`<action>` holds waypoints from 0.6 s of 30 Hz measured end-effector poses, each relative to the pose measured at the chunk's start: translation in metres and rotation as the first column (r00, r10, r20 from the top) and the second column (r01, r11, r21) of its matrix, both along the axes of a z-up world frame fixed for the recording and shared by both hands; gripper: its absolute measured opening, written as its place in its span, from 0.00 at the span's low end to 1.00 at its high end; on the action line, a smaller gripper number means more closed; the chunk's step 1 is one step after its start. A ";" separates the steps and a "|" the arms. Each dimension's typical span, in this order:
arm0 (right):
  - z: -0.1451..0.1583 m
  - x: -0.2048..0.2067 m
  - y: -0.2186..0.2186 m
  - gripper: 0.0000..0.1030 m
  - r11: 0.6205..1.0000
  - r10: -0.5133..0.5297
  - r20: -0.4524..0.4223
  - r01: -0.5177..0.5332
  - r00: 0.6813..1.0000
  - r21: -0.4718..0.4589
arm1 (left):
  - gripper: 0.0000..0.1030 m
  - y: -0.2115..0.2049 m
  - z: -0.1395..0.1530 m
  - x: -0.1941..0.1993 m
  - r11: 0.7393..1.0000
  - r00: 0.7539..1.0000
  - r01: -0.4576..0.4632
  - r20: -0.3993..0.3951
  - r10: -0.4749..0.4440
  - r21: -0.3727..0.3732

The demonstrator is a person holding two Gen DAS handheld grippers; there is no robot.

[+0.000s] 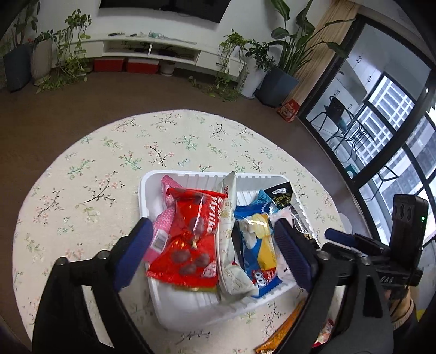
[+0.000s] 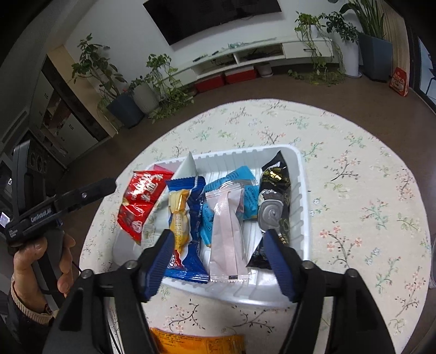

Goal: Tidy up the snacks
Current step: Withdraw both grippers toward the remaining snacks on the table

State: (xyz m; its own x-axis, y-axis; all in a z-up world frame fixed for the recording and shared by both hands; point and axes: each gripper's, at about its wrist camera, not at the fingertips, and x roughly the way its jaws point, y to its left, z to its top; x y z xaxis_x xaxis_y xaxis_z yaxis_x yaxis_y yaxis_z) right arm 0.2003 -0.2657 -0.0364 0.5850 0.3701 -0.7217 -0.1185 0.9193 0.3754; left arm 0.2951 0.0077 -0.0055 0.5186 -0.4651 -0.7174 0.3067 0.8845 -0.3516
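Round floral table (image 1: 81, 168); white tray (image 1: 188, 175) sits near centre.

Home living room: wall television (image 2: 212, 19), low media console (image 1: 152, 47), potted plants (image 1: 288, 54), floral tablecloth (image 1: 95, 163).

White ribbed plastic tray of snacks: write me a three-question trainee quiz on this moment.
1. True or false: the left claw grips the red chocolate packet.
2. Which packet lies nearest the right wall of the white ribbed plastic tray in the right wrist view? A black B red C pale pink
3. Fill in: an ___ packet lies on the floral tablecloth, outside the tray.

Key: 1 false, both claws open; 2 A, black packet; 3 orange.
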 end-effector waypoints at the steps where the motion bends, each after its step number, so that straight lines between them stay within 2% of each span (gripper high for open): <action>1: 0.003 -0.004 -0.003 0.78 1.000 -0.001 0.009 0.001 1.000 0.005 | 0.92 0.002 0.003 -0.007 1.000 1.000 0.004 0.010 -0.004 0.000; 6: 0.011 -0.035 -0.023 0.80 0.998 -0.032 0.031 0.030 0.999 0.047 | 0.96 0.007 0.010 -0.060 1.000 0.998 0.006 0.061 -0.006 0.003; 9: 0.007 -0.057 -0.030 0.80 0.997 -0.037 0.024 0.035 0.999 0.069 | 0.96 0.005 0.008 -0.093 1.000 0.998 0.018 0.063 -0.019 0.023; 15: -0.009 -0.106 -0.036 0.80 0.995 -0.033 -0.003 0.033 0.999 0.093 | 0.96 -0.005 -0.017 -0.154 0.998 0.999 0.018 -0.033 -0.016 0.058; 18: -0.017 -0.130 -0.033 0.80 0.996 -0.030 -0.014 0.031 0.999 0.079 | 0.96 -0.022 -0.032 -0.174 0.994 0.995 0.076 -0.072 -0.071 0.084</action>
